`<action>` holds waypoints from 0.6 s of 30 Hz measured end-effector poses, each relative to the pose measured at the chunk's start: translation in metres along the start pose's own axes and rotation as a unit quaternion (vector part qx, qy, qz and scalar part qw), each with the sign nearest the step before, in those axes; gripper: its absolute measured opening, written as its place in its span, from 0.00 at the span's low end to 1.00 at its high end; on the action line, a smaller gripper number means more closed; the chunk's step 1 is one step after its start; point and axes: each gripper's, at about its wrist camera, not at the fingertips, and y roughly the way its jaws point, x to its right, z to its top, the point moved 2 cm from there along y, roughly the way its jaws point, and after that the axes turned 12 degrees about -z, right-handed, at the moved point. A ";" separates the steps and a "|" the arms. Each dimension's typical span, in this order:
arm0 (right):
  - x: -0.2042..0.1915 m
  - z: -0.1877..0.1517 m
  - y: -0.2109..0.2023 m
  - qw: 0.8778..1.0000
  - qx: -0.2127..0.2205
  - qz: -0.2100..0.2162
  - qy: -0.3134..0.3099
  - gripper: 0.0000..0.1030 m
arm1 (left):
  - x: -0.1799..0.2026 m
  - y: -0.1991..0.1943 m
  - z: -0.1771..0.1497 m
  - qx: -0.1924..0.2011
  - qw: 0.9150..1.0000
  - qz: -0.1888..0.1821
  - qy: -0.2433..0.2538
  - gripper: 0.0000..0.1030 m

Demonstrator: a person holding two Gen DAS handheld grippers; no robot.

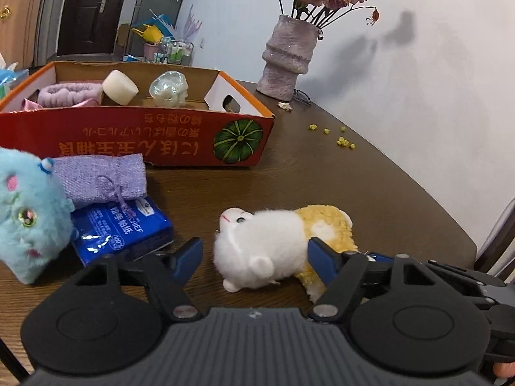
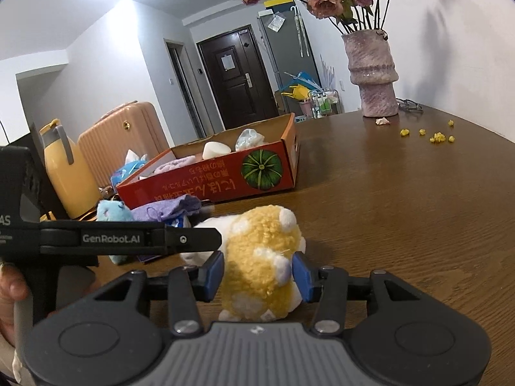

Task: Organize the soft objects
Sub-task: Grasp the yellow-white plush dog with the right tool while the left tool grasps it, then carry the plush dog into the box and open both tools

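Lying on its side on the dark wooden table, a white and yellow plush hamster sat nearest both cameras. The left tool stood with its blue pads either side of the white front half; the right-hand pad touched the fur, while the other stood clear of it, so the jaws were partly open and not clamped. The right tool pressed both pads into the yellow rear half and held it. A hand showed at the left edge of the right wrist view. Just beyond, to the left, a blue plush toy leaned over a blue tissue pack, and a lilac drawstring pouch lay across the pack's far end. Behind these stood an open red cardboard box printed with a green pumpkin, holding a lilac headband, a white cylinder and a pearly crumpled lump. Farther along the table lay scattered yellow crumbs and a mauve textured vase of dried roses against the white wall. Past the table, a peach suitcase, a yellow jug and a dark door filled the room's far side.
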 end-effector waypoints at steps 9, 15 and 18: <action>-0.001 0.000 -0.001 1.000 0.000 0.011 0.002 0.35 | 0.002 -0.005 -0.002 0.013 1.000 -0.009 0.007 0.49; -0.012 0.027 -0.010 0.999 0.037 0.033 -0.008 0.35 | 0.005 -0.027 0.028 0.056 0.998 -0.003 0.025 0.49; -0.019 0.061 0.001 0.998 0.053 0.046 -0.007 0.35 | -0.001 -0.029 0.069 0.072 0.997 0.004 0.037 0.49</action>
